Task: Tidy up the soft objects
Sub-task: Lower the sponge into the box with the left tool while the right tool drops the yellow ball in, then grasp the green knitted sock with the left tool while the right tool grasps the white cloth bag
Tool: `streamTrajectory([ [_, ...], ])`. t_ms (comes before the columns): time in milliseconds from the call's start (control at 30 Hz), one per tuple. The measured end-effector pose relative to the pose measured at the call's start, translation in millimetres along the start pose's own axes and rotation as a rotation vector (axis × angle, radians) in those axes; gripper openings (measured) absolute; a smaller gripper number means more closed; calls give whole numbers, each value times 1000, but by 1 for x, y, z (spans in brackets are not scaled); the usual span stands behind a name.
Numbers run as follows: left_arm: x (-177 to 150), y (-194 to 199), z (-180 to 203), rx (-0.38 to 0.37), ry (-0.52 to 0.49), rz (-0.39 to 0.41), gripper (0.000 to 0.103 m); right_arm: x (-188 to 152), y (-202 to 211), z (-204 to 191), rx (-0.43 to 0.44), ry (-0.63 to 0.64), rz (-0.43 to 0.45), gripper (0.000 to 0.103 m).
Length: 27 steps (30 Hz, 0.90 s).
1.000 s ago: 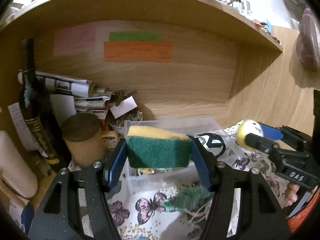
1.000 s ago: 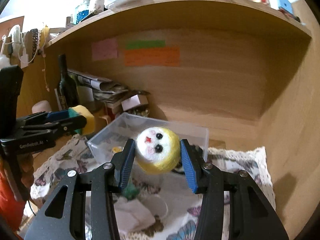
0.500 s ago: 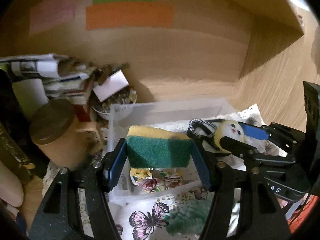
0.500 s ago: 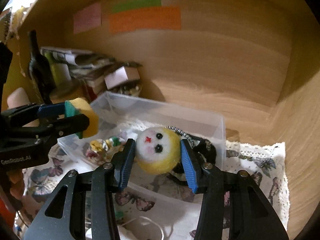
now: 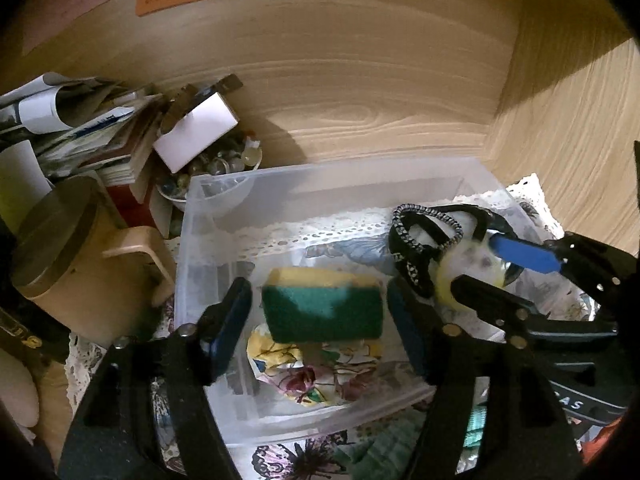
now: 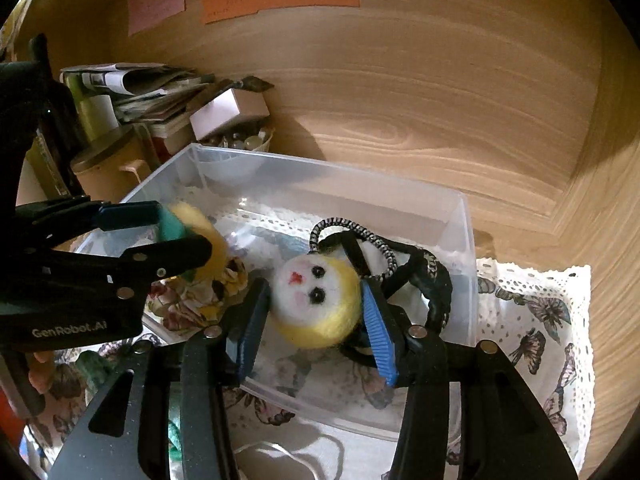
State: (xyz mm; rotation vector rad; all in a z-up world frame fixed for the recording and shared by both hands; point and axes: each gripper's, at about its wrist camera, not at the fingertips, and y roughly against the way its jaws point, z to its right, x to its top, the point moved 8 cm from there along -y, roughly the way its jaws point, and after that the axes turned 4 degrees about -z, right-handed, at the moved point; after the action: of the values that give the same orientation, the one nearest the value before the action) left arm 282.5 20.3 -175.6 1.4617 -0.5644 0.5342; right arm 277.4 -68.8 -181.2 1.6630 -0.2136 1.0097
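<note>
A clear plastic bin (image 5: 320, 170) (image 6: 464, 216) sits on a butterfly-print cloth. My left gripper (image 5: 320, 312) has just opened over the bin; the green-and-yellow sponge (image 5: 322, 306) (image 6: 188, 228) is blurred between its spread jaws, clear of both pads. My right gripper (image 6: 316, 308) is shut on a yellow-and-white felt ball with a face (image 6: 316, 300) (image 5: 468, 276), held low in the bin's right half. A black strap bundle (image 5: 424, 240) (image 6: 400, 256) and a floral cloth (image 5: 316, 372) (image 6: 192, 300) lie in the bin.
A tan lidded mug (image 5: 68, 256), a bowl of marbles (image 5: 212, 168), a white box (image 5: 196, 132) and stacked papers (image 5: 80, 128) crowd the left. Wooden shelf walls stand behind and to the right. A green soft item (image 5: 376, 452) lies in front of the bin.
Both grippers moved forward and down into the bin. My left jaws spread and let go of the sponge. My right gripper keeps its grip on the felt ball.
</note>
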Motion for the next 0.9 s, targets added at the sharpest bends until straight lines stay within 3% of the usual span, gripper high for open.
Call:
streamTrajectory([
  [167,1,12,0,-2,1,27,77,0,14,2,-18,7,36,64],
  [500,3,77,-1,-5,9,173,101,5,73,5,-34,16,161,71],
  [600,-3,95,0,-2,0,206,102,1,90,2,-30,15,195,81],
  [733,-21,107,3,-5,-15,211,103,-12,106,-10,-10,38,218,82],
  [900,-51,104,5,3,-18,168,103,-37,101,-27,19,63,176,82],
])
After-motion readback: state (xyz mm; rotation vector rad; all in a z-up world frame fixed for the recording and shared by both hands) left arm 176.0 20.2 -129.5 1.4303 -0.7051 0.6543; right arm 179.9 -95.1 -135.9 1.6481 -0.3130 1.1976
